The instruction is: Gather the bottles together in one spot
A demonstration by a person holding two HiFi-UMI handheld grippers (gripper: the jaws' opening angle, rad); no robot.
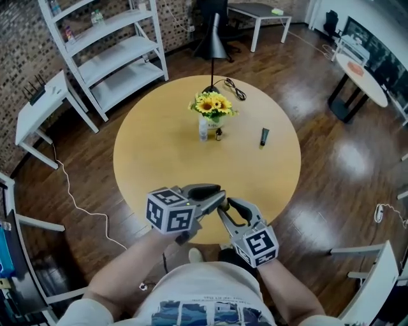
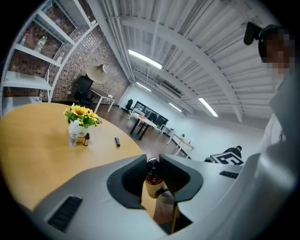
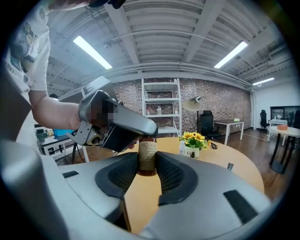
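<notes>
Sunflowers [image 1: 213,104] in a vase stand at the middle of the round wooden table [image 1: 137,191]. A white bottle [image 1: 203,129] and a small dark bottle [image 1: 218,134] are just beside them, and a dark tube [image 1: 264,136] lies apart to the right. Over the table's near edge, the right gripper [image 3: 147,164] has its jaws narrow, clamped on the labelled body of an upright brown bottle [image 3: 147,149]. The left gripper [image 2: 153,161] meets it there, jaws drawn close onto the same bottle's black cap.

Probably an open office: desk [image 1: 258,9], swivel chair [image 3: 205,123], white shelving [image 1: 118,49].
</notes>
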